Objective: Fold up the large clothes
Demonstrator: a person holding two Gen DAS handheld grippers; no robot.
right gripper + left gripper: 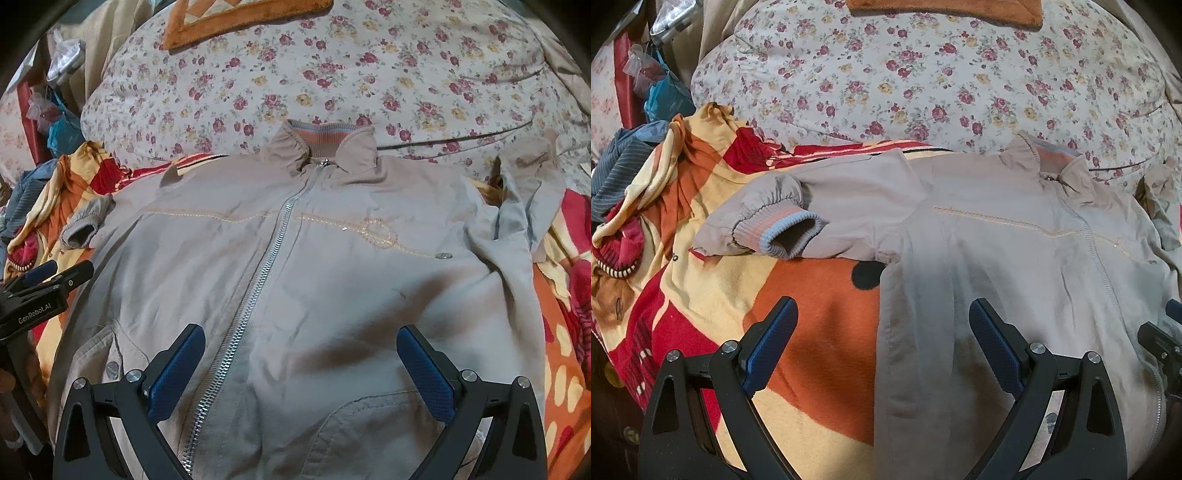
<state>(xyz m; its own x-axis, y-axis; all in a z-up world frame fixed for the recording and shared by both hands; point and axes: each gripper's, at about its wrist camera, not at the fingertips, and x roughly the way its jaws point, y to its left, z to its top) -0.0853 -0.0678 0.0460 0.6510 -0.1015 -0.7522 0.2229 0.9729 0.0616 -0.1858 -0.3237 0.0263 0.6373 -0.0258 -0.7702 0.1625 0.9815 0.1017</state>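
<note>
A beige zip-up jacket [332,266] lies front up and zipped on a bed, collar [325,144] at the far side. In the left wrist view the jacket [1015,266] fills the right half, and its left sleeve with a striped ribbed cuff [790,236] is folded across toward the left. The other sleeve [528,199] lies bunched at the right. My left gripper [882,314] is open and empty above the jacket's left edge. My right gripper [301,339] is open and empty above the lower front, beside the zipper [258,280].
An orange, red and cream blanket [820,302] lies under the jacket. A floral quilt [332,74] lies behind. Crumpled clothes [624,177] pile at the left. An orange mat [229,18] rests at the far edge. The left gripper shows in the right wrist view [40,277].
</note>
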